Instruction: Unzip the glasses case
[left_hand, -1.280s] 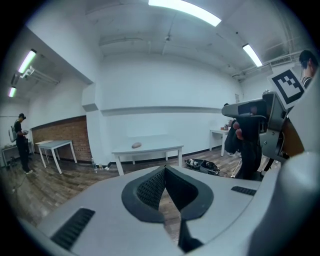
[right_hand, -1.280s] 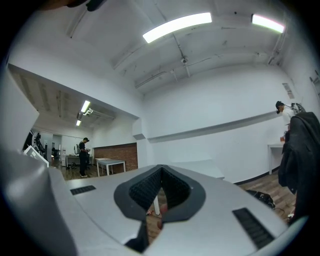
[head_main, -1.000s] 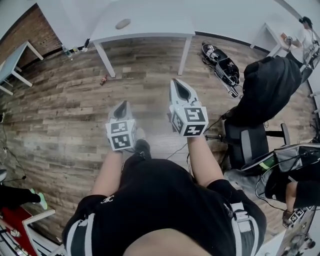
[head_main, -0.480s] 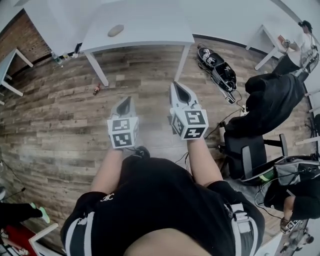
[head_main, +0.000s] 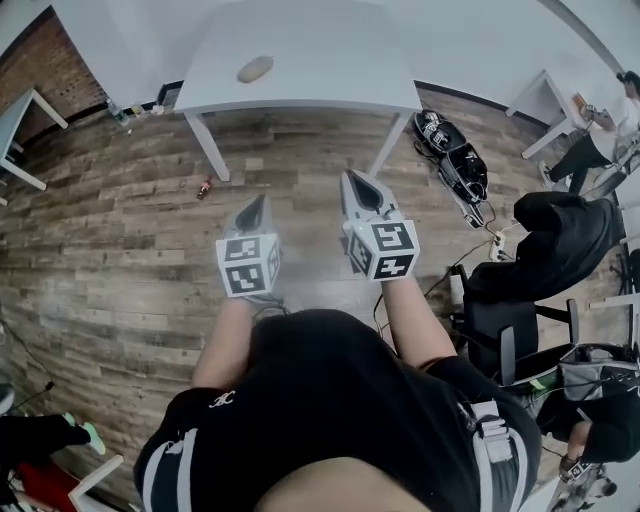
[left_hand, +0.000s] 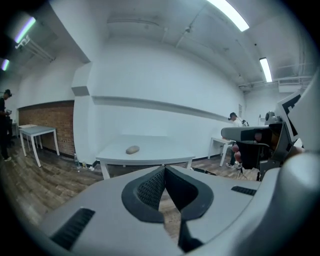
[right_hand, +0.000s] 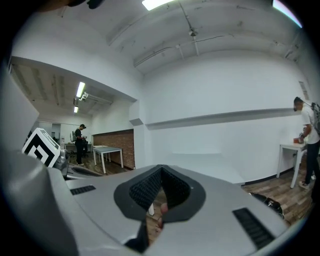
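You are walking up to the white table (head_main: 320, 50), which is sitting closer in the head view than a second ago. The glasses case (head_main: 255, 69) is lying alone on its top, well apart from both grippers, so the unzipping is not yet starting. You are carrying the left gripper (head_main: 256, 205) and the right gripper (head_main: 355, 185) with jaws pressed together on nothing, and the case is showing only as a small oval blob, its zip too small to make out and missing altogether from the right gripper view.
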